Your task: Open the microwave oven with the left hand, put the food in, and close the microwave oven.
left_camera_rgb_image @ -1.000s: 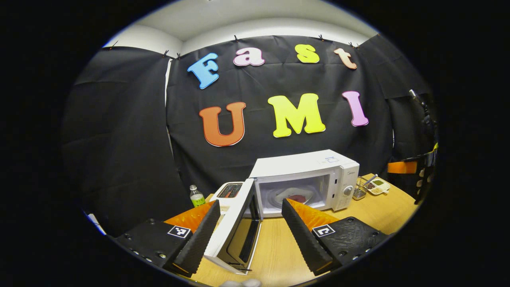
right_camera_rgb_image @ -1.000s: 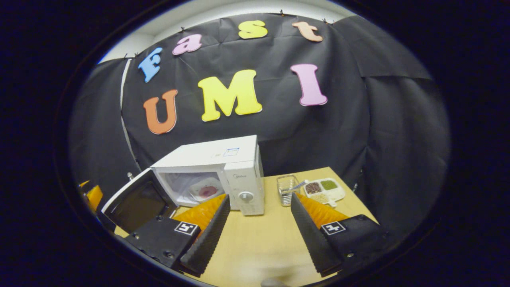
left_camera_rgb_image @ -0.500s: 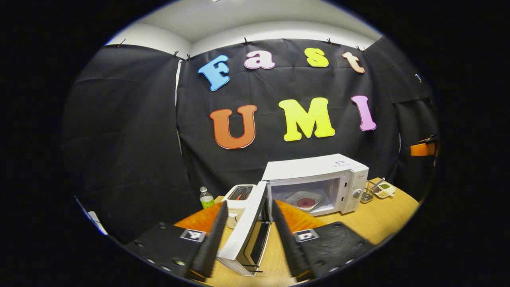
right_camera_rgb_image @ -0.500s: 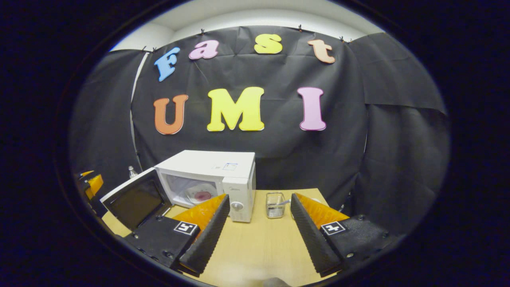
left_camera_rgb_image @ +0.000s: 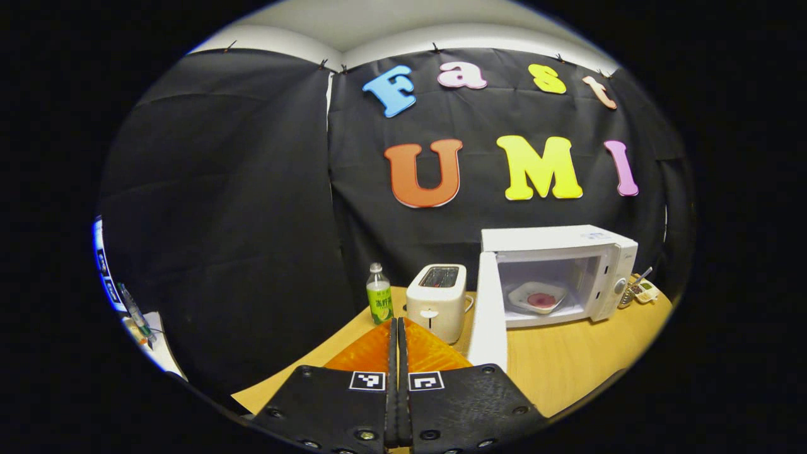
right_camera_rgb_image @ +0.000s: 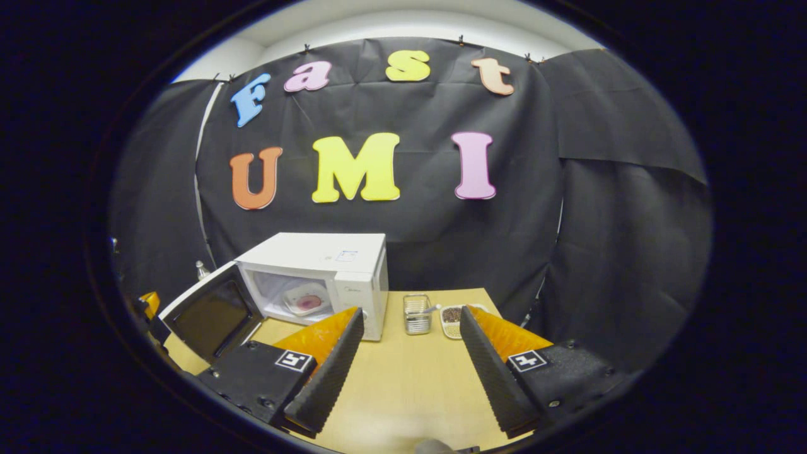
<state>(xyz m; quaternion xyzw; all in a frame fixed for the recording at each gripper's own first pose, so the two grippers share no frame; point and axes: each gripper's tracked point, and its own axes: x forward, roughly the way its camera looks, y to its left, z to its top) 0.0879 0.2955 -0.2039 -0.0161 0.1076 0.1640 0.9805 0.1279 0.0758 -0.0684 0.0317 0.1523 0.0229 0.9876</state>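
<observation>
In your left gripper view, far left beyond the table's edge, you have a small cluttered white surface (left_camera_rgb_image: pixel 142 328), too small to read. Moving right, a clear bottle with a green label (left_camera_rgb_image: pixel 379 295) stands upright near the back of the wooden table (left_camera_rgb_image: pixel 567 372), and just beside it on the right sits a white toaster (left_camera_rgb_image: pixel 436 301). Your left gripper (left_camera_rgb_image: pixel 398 334) points between those two, its two fingers pressed flat together with nothing between them, hovering over the near part of the table. Right of the toaster, the microwave door (left_camera_rgb_image: pixel 487 312) stands swung wide, seen almost edge-on, and the white microwave oven (left_camera_rgb_image: pixel 558 272) behind it shows its lit cavity. The food, a plate with a reddish patch (left_camera_rgb_image: pixel 537 297), lies on the cavity floor. At the far right, past the microwave's control panel, a small compartment tray (left_camera_rgb_image: pixel 643 291) lies on the table. In your right gripper view, from the left, the door (right_camera_rgb_image: pixel 211 310) hangs open toward you with its dark window showing, and the microwave oven (right_camera_rgb_image: pixel 318 280) holds the plate (right_camera_rgb_image: pixel 304 299) inside. Your right gripper (right_camera_rgb_image: pixel 410 340) is spread wide, holding nothing, over bare table. Between its fingers and farther back stand a wire basket (right_camera_rgb_image: pixel 417 313) and, just beside it to the right, the compartment tray (right_camera_rgb_image: pixel 452 313), partly hidden by the right-hand finger (right_camera_rgb_image: pixel 488 369).
</observation>
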